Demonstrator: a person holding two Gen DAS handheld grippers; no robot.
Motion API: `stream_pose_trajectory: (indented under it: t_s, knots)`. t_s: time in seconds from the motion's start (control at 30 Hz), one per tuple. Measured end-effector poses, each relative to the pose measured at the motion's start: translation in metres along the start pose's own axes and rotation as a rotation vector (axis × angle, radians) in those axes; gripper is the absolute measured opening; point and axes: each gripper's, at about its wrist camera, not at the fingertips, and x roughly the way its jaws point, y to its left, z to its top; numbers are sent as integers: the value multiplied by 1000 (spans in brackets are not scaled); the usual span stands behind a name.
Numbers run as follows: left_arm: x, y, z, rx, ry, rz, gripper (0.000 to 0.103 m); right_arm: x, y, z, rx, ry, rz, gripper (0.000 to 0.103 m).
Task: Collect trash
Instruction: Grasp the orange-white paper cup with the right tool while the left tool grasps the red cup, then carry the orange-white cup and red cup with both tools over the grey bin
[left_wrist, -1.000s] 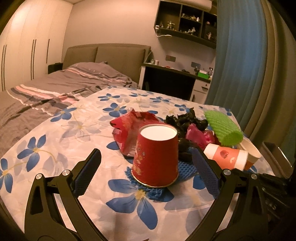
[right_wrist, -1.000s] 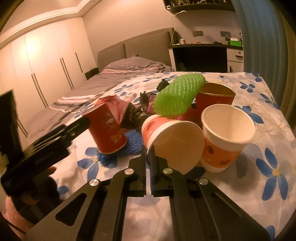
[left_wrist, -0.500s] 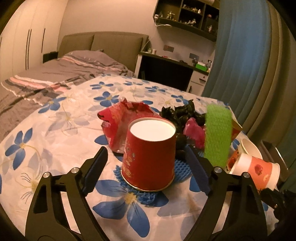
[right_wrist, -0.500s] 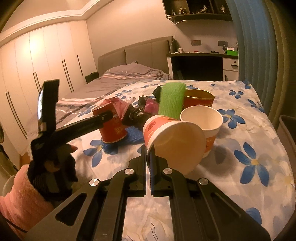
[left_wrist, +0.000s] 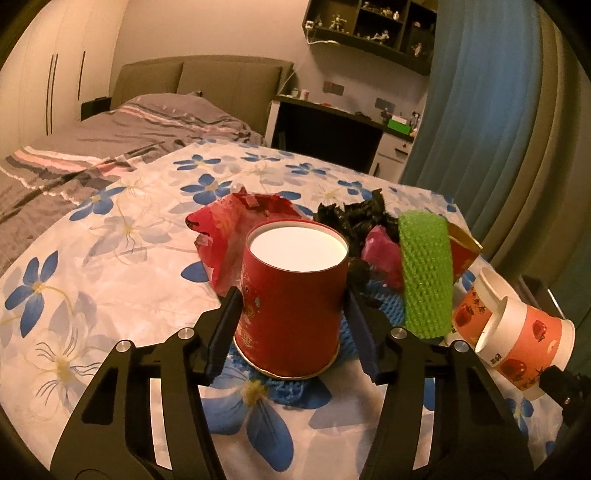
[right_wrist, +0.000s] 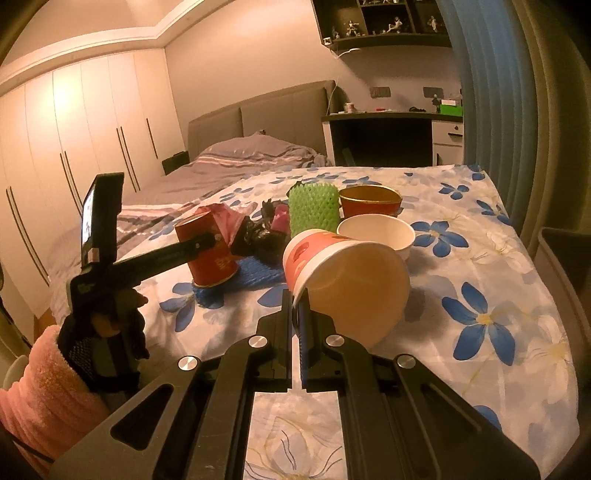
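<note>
An upside-down red paper cup (left_wrist: 291, 302) stands on a blue foam net (left_wrist: 354, 332) on the flowered table. My left gripper (left_wrist: 291, 328) has closed on the cup, its pads touching both sides; it also shows in the right wrist view (right_wrist: 207, 251). My right gripper (right_wrist: 297, 314) is shut on the rim of an orange-and-white paper cup (right_wrist: 343, 273), held tilted above the table; it shows in the left wrist view (left_wrist: 524, 343).
Behind the red cup lie a red wrapper (left_wrist: 236, 229), black crumpled plastic (left_wrist: 354, 221), a pink scrap (left_wrist: 380, 247), a green foam net (left_wrist: 424, 277), a second red cup (right_wrist: 369, 201) and a white cup (right_wrist: 376, 232). A dark bin (right_wrist: 565, 266) stands right of the table.
My left gripper moved forward and its fingers closed in from wide open onto the red cup. My right gripper lifted and pulled the orange cup back from the pile.
</note>
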Motion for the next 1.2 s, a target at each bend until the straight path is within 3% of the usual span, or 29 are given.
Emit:
stream_pose_trajectory:
  t_s: [0.57, 1.2]
  knots:
    - [-67, -38, 1, 48, -128, -88, 55, -33, -8, -3, 3, -55, -15, 4]
    - [-85, -123, -6, 175, -166, -219, 55, -78, -43, -5, 35, -141, -120, 4]
